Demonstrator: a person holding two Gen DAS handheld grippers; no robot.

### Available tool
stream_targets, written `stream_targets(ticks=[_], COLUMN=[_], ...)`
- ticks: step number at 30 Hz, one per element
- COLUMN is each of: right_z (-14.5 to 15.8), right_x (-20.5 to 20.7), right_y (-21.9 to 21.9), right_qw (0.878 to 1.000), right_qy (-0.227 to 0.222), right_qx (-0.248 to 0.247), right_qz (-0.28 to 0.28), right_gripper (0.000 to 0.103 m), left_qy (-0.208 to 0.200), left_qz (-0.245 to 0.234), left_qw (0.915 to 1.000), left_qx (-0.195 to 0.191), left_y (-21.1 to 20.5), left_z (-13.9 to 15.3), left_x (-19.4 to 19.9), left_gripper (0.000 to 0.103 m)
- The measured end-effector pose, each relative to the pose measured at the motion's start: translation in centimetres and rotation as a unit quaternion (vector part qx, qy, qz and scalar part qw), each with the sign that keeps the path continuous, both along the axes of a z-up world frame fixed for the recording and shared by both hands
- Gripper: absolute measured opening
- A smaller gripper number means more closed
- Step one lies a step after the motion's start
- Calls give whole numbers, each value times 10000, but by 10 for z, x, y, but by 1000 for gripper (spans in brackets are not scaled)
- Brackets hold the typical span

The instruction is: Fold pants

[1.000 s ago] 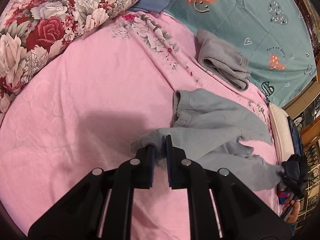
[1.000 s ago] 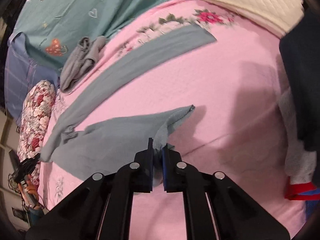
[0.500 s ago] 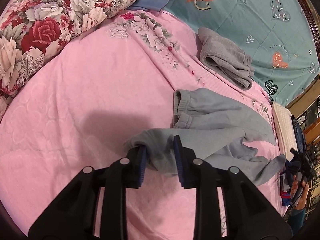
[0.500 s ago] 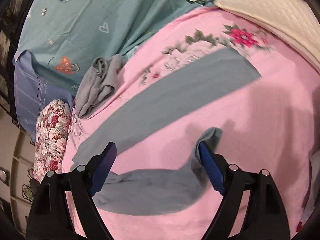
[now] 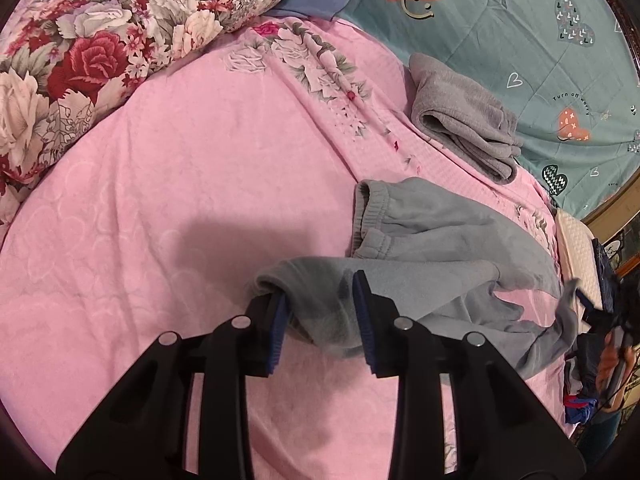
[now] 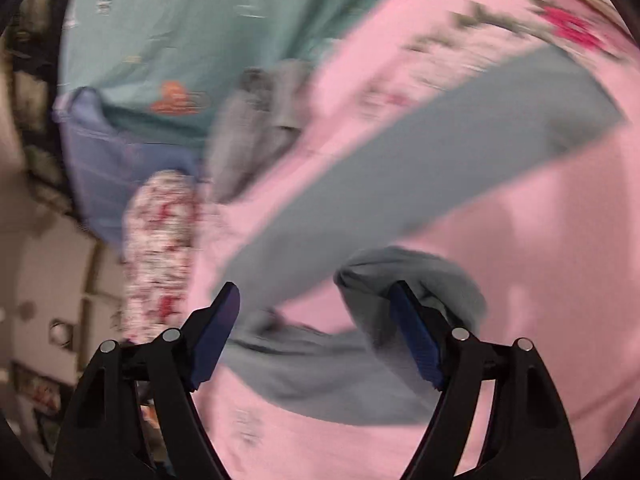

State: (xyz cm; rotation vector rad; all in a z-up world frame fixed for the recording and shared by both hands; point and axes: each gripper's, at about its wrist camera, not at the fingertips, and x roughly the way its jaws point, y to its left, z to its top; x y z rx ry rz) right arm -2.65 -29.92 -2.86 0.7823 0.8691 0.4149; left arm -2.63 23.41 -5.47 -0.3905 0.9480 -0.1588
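While the grey-blue pants (image 5: 432, 248) lie rumpled on the pink bed cover (image 5: 192, 184), the left tongs (image 5: 320, 320) have just been opening, a fold of the cloth loose between their partly spread jaws. Blurred in its own view, the right tongs (image 6: 316, 336) stand wide, holding nothing, above a pant leg (image 6: 400, 184) stretched across the cover.

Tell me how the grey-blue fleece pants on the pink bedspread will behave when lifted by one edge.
Probably floppy: the grey-blue fleece pants sag in folds between the left gripper, whose jaws have just been opening. Likely light, since a leg drapes loosely. The matte, fuzzy cloth should not slip much.
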Motion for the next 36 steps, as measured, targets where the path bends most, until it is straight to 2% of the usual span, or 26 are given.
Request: stream_targets(ticks=[2,4,7,9,11,12,14,18,23,24,25,26,27,28,30,31,32,34,36], right_z=[15,14,-12,-35,-46,-47,-45,-28,-34,-39,-43,-46,-44,-38,-14,-3,12,29,35], right_x=[2,-6,-23,-35,-43,-44,-43,-19,14,20,23,25,23,19,2,-7,-25,-56,-103], right_y=[3,-13,-46,-64,-72,-72,-67,-26,17,22,26,31,34,34,27,20,7,-14,-40], right_qw=[9984,9969,9930,9927,9923,9930,9943,9894,9668,9617,9577,9523,9484,9473,9547,9597,9671,9731,9721], right_qy=[-234,-257,76,396,440,433,392,189,584,697,784,837,782,661,223,38,-255,-562,-793], right_qx=[-522,-732,-1078,-982,-994,-952,-901,-1436,-2423,-2579,-2682,-2822,-2965,-3034,-2912,-2781,-2524,-2214,-1965], right_qz=[-11,-155,-468,-568,-596,-553,-410,122,560,609,695,799,807,789,577,414,179,-314,-1010], right_gripper=[80,80,80,79,72,64,60,58,58,49,22,7,1,1,1,1,1,1,1], left_qy=[-24,-48,14,70,107,106,95,67,121,140,154,157,155,148,154,166,179,189,171], left_qz=[-2,-22,-24,-7,18,29,34,28,-17,-31,-51,-70,-93,-115,-137,-139,-139,-139,-175], left_qw=[10000,10000,10000,10000,9999,9999,9999,10000,9999,9999,9998,9998,9998,9998,9998,9997,9997,9995,9994], left_qx=[4,-1,-2,-18,-40,-42,-22,-14,-68,-66,-75,-83,-91,-82,-75,-93,-129,-208,-254], left_y=[0,0,0,0,0,0,-1,-2,-2,-3,-4,-4,-5,-5,-5,-3,-2,2,4], left_z=[2,2,-2,-6,-8,-8,-8,-7,-11,-13,-14,-15,-15,-15,-15,-15,-16,-16,-16], left_x=[-2,-1,4,7,9,9,8,6,8,9,10,10,11,11,11,12,12,12,10], left_gripper=[33,35,36,36,36,36,36,36,39,39,39,39,37,37,33,26,23,21,20])
